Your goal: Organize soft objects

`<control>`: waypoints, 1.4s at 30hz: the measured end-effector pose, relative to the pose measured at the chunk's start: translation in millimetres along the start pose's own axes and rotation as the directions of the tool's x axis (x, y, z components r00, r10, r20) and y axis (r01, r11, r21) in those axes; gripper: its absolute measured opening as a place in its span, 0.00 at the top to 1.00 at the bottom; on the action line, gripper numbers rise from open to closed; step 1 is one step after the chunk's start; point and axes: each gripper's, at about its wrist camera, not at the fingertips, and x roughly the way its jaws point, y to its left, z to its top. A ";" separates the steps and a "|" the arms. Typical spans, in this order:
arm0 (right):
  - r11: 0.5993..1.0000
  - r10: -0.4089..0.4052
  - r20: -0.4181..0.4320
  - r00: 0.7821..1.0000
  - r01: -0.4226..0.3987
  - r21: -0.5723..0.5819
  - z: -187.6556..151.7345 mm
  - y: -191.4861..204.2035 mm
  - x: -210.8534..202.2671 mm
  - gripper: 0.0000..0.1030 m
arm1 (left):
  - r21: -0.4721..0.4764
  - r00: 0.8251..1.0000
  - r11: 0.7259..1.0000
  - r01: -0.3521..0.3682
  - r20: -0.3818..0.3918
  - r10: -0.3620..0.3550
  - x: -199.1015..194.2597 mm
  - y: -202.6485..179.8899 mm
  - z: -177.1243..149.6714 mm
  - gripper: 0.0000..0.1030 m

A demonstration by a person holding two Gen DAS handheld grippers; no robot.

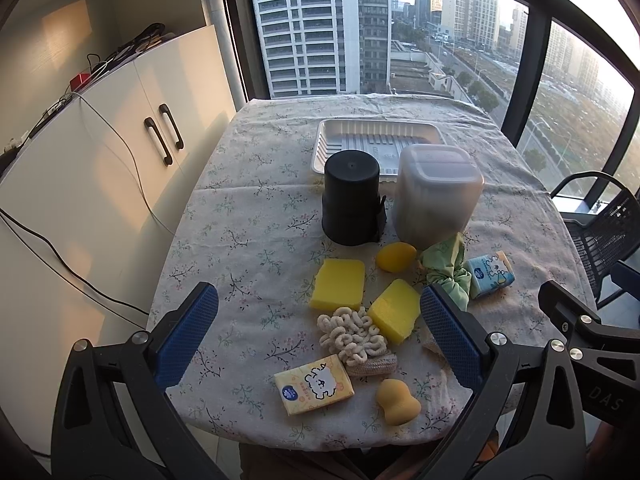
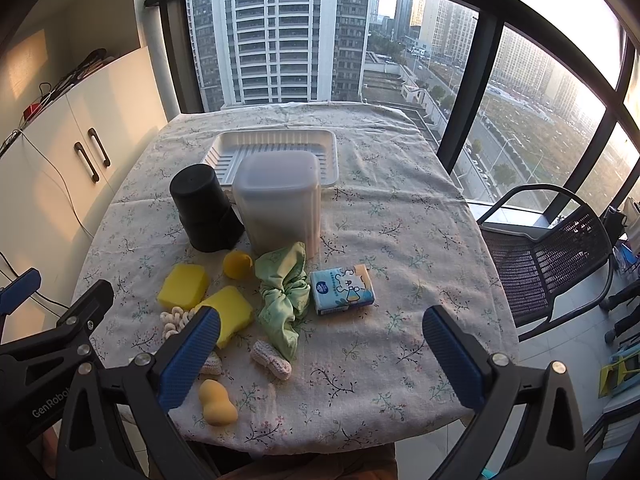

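Note:
Soft items lie at the table's near side: two yellow sponges [image 1: 339,283] [image 1: 394,310], a cream knit piece [image 1: 354,336], a yellow tissue pack [image 1: 314,384], a gourd-shaped puff [image 1: 396,402], a yellow egg puff [image 1: 395,256], a green scrunchie [image 1: 446,270] and a blue tissue pack [image 1: 490,274]. In the right wrist view I see the scrunchie [image 2: 284,292], the blue pack [image 2: 342,290] and the gourd puff [image 2: 216,402]. My left gripper [image 1: 320,332] is open above the near items. My right gripper [image 2: 320,344] is open and empty, right of it.
An upturned black cup [image 1: 351,196] and an upturned translucent tub [image 1: 436,196] stand mid-table. A white tray [image 1: 380,136] lies behind them. A white cabinet [image 1: 100,152] stands to the left, a black mesh chair [image 2: 548,256] to the right, and windows behind.

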 end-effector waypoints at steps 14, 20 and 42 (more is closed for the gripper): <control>1.000 -0.001 -0.001 1.000 0.001 0.001 -0.3 0.1 0.1 0.00 | 0.002 1.000 1.000 0.000 0.000 0.000 0.3 -0.1 -0.2 0.01; 1.000 0.000 -0.003 1.000 0.000 0.001 -1.3 -0.3 1.3 0.00 | 0.001 1.000 1.000 0.000 0.001 0.000 0.3 -0.2 -0.2 0.01; 0.999 0.011 -0.074 0.997 -0.014 -0.040 -15.9 9.7 27.9 0.00 | 0.029 0.998 0.999 0.023 -0.063 -0.021 18.7 10.6 -19.8 0.01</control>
